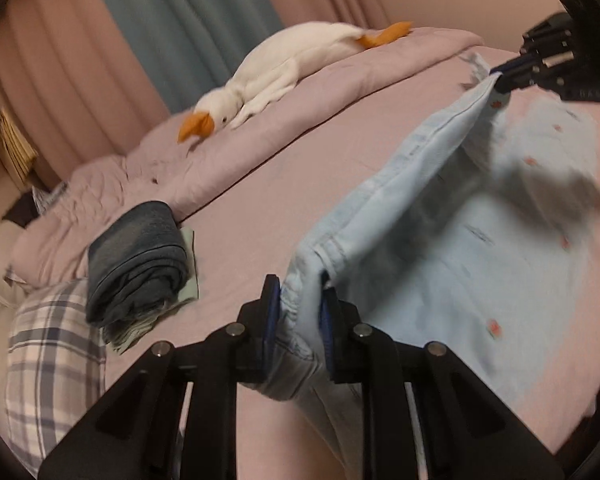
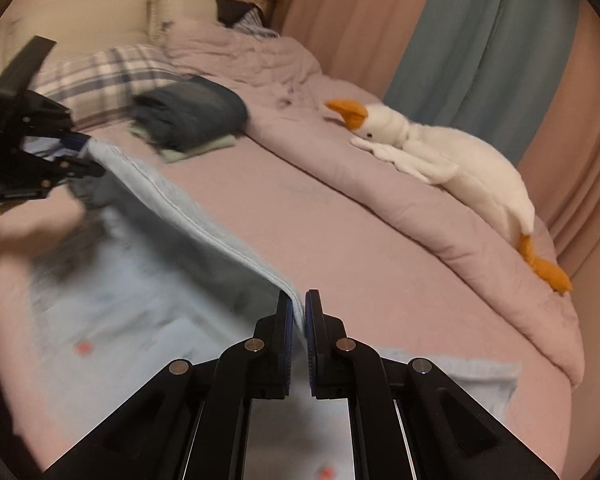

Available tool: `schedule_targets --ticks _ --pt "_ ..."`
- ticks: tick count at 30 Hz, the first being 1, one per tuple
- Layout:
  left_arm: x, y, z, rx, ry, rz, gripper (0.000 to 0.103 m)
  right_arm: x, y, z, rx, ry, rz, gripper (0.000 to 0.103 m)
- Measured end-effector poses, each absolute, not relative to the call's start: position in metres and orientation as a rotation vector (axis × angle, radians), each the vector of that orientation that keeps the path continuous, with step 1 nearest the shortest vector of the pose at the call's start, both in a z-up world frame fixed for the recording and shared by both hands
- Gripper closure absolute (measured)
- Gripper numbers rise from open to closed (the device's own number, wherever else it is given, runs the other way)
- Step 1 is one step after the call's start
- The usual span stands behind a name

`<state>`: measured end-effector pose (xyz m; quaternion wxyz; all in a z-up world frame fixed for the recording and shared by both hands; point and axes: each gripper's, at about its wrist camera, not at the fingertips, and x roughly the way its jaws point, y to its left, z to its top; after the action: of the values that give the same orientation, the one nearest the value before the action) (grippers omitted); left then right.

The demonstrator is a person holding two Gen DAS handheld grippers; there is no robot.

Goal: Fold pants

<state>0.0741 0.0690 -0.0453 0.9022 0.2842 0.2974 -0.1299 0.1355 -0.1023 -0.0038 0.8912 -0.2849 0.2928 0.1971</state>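
Left wrist view shows the left gripper (image 1: 300, 312) clenched on a bunched corner of the light blue pants (image 1: 460, 240), thick fabric filling the gap between its pads. Far along the same raised edge, the right gripper (image 1: 504, 76) pinches the other end, so the edge hangs stretched between the two while the rest of the garment lies on the bed (image 1: 260, 200). Right wrist view confirms it: the right gripper (image 2: 299, 320) has its jaws nearly together on a thin seam of the pants (image 2: 160, 280), and the left gripper (image 2: 72, 156) grips the far end. Holding both ends of one edge probably keeps it taut so it can be carried over as a straight fold. A folded dark garment (image 1: 140, 256), a plaid pillow (image 1: 56, 352) and a plush goose (image 1: 284, 72) sit well apart from the working area.
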Motion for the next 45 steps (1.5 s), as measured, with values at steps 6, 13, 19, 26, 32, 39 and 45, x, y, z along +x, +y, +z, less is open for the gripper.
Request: schedule_targets --ticks 6,13,19,26,32,39,45 --pt "0.011 0.076 -0.125 0.817 0.656 -0.262 0.083 0.056 -0.102 -0.046 -0.644 0.657 0.462 0.097" --pt "0.014 0.081 -0.16 0.857 0.696 -0.222 0.084 0.038 -0.092 -0.124 -0.704 0.795 0.47 0.097" --pt "0.007 0.084 -0.169 0.897 0.677 -0.23 0.081 0.052 -0.104 -0.118 -0.618 0.8 0.463 0.097" --pt "-0.009 0.094 -0.151 0.801 0.729 -0.279 0.055 0.03 -0.11 -0.125 -0.507 0.881 0.474 0.085" --pt "0.007 0.109 -0.101 0.385 0.745 -0.379 0.042 0.041 -0.135 -0.085 -0.21 0.826 0.518 0.084" --pt "0.067 0.053 -0.135 0.153 0.885 -0.347 0.042 0.08 -0.097 -0.123 -0.258 0.881 0.388 0.084" --pt "0.042 0.041 -0.154 0.266 0.887 -0.381 0.042 0.047 -0.101 -0.147 -0.397 0.854 0.365 0.085"
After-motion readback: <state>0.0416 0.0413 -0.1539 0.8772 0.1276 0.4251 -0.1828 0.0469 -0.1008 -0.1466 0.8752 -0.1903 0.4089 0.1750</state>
